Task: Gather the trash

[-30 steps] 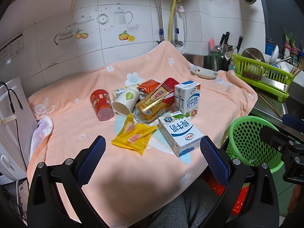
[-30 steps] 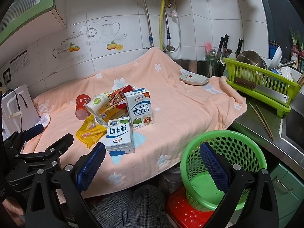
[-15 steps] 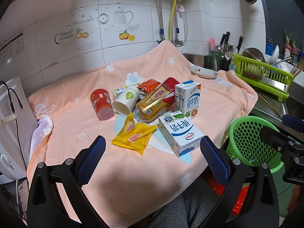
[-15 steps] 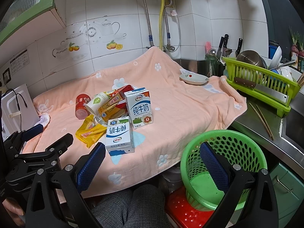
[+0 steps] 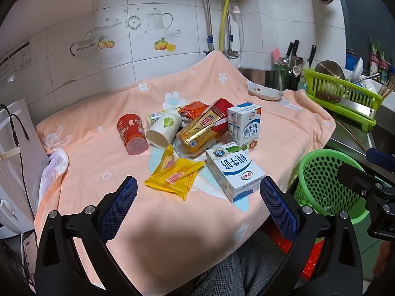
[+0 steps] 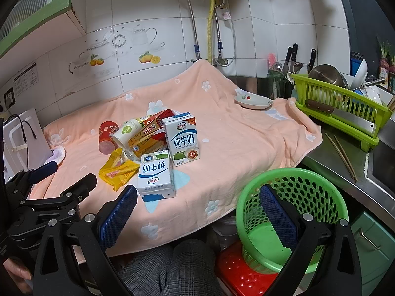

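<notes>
- Peach towel (image 5: 284,133) covers the kitchen counter.
- Left gripper (image 5: 197,204) and right gripper (image 6: 197,209) both hang spread wide, holding nothing.
- Nearest: lying milk carton (image 5: 234,170), yellow wrapper (image 5: 175,177).
- Green basket (image 6: 291,212) looks empty (nothing collected, whole pile left).

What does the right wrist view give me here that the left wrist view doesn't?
Only the right wrist view shows inside the green basket, which looks empty, the red stool under it, and the green cabinet overhead.

Only the left wrist view shows the orange wrapper behind the gold carton.

Both show the upright milk carton, the flat milk carton, the yellow wrapper, the paper cup and the red can on the peach towel. Both tongs are open, holding nothing.
</notes>
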`<act>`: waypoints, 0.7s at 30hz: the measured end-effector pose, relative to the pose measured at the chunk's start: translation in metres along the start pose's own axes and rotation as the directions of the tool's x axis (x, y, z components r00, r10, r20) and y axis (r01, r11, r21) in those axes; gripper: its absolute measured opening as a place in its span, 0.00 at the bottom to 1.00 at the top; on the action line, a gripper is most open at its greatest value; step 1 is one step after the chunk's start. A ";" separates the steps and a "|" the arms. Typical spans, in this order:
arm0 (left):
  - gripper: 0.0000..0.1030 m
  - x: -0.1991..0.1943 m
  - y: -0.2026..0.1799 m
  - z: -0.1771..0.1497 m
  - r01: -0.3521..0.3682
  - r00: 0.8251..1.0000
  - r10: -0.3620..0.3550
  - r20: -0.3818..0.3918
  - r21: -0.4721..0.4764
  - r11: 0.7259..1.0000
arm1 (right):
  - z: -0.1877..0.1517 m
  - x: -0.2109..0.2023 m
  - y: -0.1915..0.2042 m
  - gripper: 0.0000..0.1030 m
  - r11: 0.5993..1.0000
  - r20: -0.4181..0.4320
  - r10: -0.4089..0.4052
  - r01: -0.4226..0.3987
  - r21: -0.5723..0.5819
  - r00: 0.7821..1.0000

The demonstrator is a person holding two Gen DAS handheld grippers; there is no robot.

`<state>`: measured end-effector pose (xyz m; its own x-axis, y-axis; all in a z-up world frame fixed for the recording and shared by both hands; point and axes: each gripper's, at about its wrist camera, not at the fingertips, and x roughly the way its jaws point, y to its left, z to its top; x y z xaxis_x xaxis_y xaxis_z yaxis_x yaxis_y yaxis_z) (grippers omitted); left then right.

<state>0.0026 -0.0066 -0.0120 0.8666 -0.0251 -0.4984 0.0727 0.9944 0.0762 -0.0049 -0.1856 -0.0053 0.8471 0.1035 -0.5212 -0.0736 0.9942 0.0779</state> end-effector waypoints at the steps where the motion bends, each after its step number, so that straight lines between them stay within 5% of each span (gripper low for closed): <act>1: 0.95 0.000 0.000 0.000 0.000 1.000 0.000 0.000 0.000 1.000 | 0.000 0.000 0.000 0.93 1.000 0.000 0.000 0.000 0.000 1.000; 21: 0.95 0.016 0.003 0.003 -0.015 0.999 0.014 -0.043 -0.013 1.000 | -0.004 0.016 0.001 0.93 1.000 -0.018 0.001 -0.001 -0.012 1.000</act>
<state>0.0181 -0.0043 -0.0168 0.8456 -0.0066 -0.5338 0.0534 0.9960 0.0722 0.0058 -0.1829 -0.0170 0.8373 0.1052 -0.5366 -0.0811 0.9944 0.0684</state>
